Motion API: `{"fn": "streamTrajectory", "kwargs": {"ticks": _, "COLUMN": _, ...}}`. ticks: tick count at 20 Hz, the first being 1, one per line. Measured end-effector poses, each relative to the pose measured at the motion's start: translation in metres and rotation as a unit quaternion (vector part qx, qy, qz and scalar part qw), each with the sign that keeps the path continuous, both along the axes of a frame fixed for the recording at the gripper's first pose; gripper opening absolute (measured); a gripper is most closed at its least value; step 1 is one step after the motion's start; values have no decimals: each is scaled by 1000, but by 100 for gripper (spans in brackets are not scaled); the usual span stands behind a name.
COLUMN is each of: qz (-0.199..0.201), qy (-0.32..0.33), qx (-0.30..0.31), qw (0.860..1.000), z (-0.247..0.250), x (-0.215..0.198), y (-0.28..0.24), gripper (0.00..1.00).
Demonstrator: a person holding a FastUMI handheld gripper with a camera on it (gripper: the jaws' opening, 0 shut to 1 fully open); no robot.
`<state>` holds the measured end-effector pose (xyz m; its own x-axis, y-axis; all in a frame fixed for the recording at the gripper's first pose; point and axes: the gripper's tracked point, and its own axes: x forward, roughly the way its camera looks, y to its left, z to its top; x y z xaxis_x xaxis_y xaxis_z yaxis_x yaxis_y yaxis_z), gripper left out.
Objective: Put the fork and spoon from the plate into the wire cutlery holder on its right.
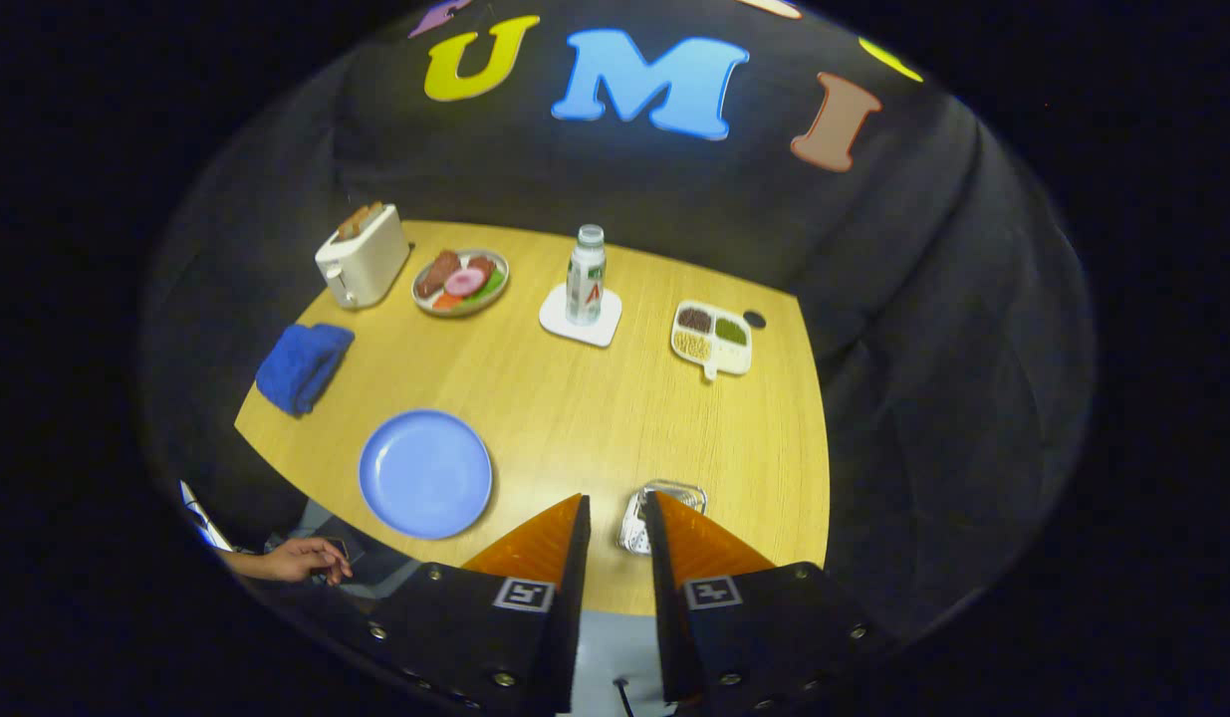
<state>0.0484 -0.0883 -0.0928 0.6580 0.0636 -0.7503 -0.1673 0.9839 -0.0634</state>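
The gripper (616,510) sits high above the near edge of the table (615,398), its two fingers a narrow gap apart with nothing between them. Just past the right fingertip (664,518) stands the wire cutlery holder (664,513), partly hidden by that finger; a pale shape shows inside its wires, but I cannot tell whether it is the fork, the spoon or both, nor which way any handle points. From this height the holder's mouth seems to face upward, so anything in it would stand with its long axis roughly vertical.

To the left of the fingers lies the blue plate (426,474), and its face is bare: no cutlery on it. Judged from that, both pieces seem to have left the plate already and the task looks finished or very nearly so.

A person's hand (301,560) rests below the table edge near the plate. Farther off lie a blue cloth (303,365), a toaster (363,257), a plate of food (461,281), a bottle (586,276) on a white coaster (581,319), and a divided tray of grains (712,339).
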Motion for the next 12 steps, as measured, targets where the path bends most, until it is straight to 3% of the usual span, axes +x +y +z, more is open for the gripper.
{"fn": "streamTrajectory", "kwargs": {"ticks": 1, "qz": -8, "qy": -46, "qx": 16, "qw": 999, "z": 14, "x": 5, "y": 12, "gripper": 44}}
{"fn": "streamTrajectory", "kwargs": {"ticks": 4, "qz": -33, "qy": -168, "qx": 37, "qw": 985, "z": 44, "x": 8, "y": 36, "gripper": 44}}
{"fn": "streamTrajectory", "kwargs": {"ticks": 8, "qz": -31, "qy": -286, "qx": 39, "qw": 957, "z": 90, "x": 2, "y": 63, "gripper": 44}}
{"fn": "streamTrajectory", "kwargs": {"ticks": 12, "qz": -18, "qy": -347, "qx": 49, "qw": 936, "z": 112, "x": -3, "y": 94, "gripper": 44}}
